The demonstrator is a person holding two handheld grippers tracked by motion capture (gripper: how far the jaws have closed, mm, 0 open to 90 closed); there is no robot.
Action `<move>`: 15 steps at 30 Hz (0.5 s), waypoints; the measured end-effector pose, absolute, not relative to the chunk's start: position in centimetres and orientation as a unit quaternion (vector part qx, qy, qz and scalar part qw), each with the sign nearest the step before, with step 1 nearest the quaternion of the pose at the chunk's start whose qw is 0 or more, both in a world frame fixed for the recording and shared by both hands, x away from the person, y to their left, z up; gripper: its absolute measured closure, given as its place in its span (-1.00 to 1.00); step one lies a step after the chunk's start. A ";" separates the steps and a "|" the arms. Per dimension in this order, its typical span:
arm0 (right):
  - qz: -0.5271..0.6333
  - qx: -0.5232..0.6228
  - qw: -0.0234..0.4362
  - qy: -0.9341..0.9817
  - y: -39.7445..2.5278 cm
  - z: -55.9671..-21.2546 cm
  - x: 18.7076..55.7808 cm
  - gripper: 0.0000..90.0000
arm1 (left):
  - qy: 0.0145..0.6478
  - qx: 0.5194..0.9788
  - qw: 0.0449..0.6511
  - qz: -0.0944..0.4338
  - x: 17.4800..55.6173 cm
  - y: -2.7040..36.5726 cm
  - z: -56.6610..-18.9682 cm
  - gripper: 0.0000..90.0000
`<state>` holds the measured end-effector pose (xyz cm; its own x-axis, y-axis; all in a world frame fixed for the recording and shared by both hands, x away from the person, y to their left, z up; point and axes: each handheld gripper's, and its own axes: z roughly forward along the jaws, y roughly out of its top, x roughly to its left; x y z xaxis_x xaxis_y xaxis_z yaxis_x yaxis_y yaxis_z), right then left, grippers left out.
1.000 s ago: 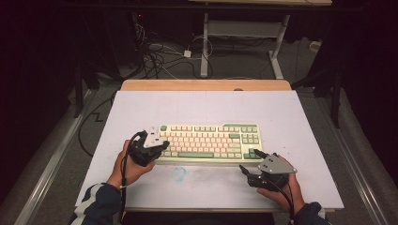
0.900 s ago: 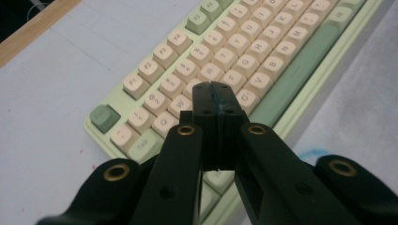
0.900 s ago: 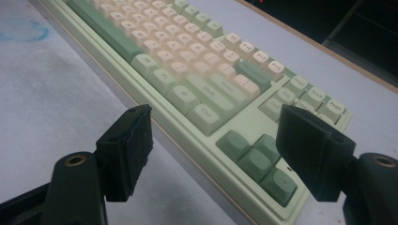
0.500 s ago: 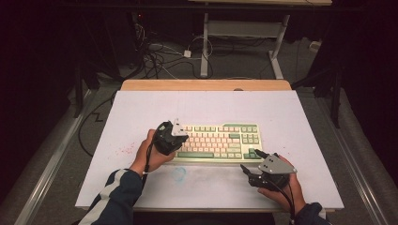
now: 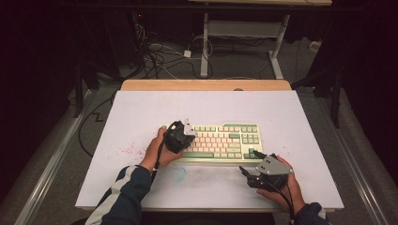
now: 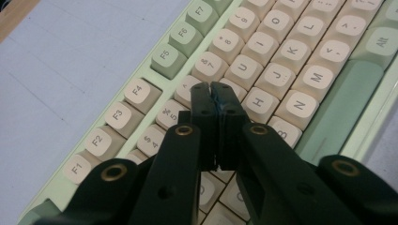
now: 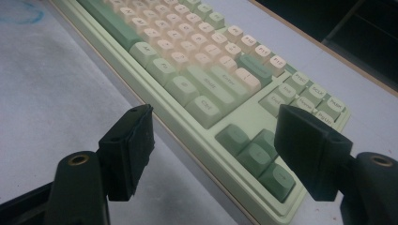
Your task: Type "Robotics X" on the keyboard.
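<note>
Left gripper, fingers pressed together and empty, hovers over the keyboard near its 9 o'clock end, seemingly about to press a key. Right gripper, fingers wide apart and empty, waits at the keyboard's 5 o'clock corner.

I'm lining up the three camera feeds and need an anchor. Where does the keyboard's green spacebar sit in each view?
High view: spacebar on the keyboard's near edge, just right of the left gripper.
Left gripper view: long green bar at right, below M.
Right gripper view: blurred green bar at upper left.
Shared landmark: the pale green keyboard frame.
</note>
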<state>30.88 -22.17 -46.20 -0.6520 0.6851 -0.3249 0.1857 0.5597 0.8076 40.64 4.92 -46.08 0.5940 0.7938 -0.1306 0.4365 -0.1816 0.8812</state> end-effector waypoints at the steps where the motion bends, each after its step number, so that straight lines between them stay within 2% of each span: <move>1: 0.386 0.264 0.323 0.823 -22.2 -46.2 30.9 -0.34 | 0.413 0.747 0.488 0.183 40.7 4.9 -46.1 0.91; 11: 0.383 0.261 0.323 0.826 -22.1 -46.3 30.9 -0.35 | 0.415 0.751 0.481 0.183 41.0 4.7 -46.7 0.92; 15: 0.384 0.262 0.326 0.823 -22.1 -46.2 30.8 -0.35 | 0.416 0.739 0.496 0.186 40.9 5.0 -46.1 0.88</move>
<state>30.84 -22.10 -46.21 -0.6502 0.6817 -0.3355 0.1806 0.5676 0.8033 40.92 5.04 -46.12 0.5847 0.7994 -0.1382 0.4307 -0.1616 0.8879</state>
